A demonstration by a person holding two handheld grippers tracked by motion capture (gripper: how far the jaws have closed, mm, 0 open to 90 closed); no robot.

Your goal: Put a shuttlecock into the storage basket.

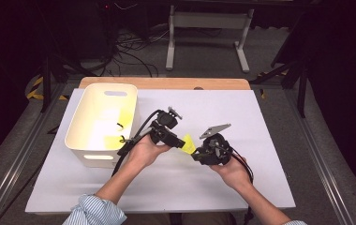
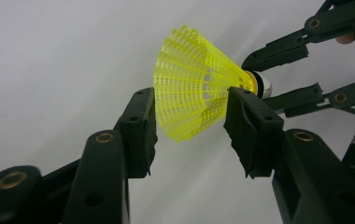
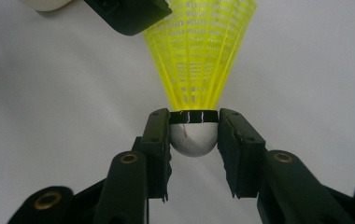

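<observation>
A yellow shuttlecock [image 1: 188, 143] with a mesh skirt and a white cork head hangs in the air between both hands over the white table. My right gripper [image 3: 194, 135] is shut on the cork head [image 3: 194, 142], skirt pointing away from it. In the left gripper view my left gripper [image 2: 190, 121] straddles the skirt [image 2: 189, 93] near its wide end, and both pads lie against its sides. The right gripper [image 2: 255, 79] comes in there from the upper right. In the high view the left gripper [image 1: 181, 142] and right gripper [image 1: 196, 152] meet tip to tip.
A cream plastic bin [image 1: 134, 110] with handle cut-outs stands at the table's left, something yellow inside. The white table top [image 1: 260, 178] lies under the hands, with a wooden edge [image 1: 166, 83] at its far side. Cables and a metal frame lie on the floor beyond.
</observation>
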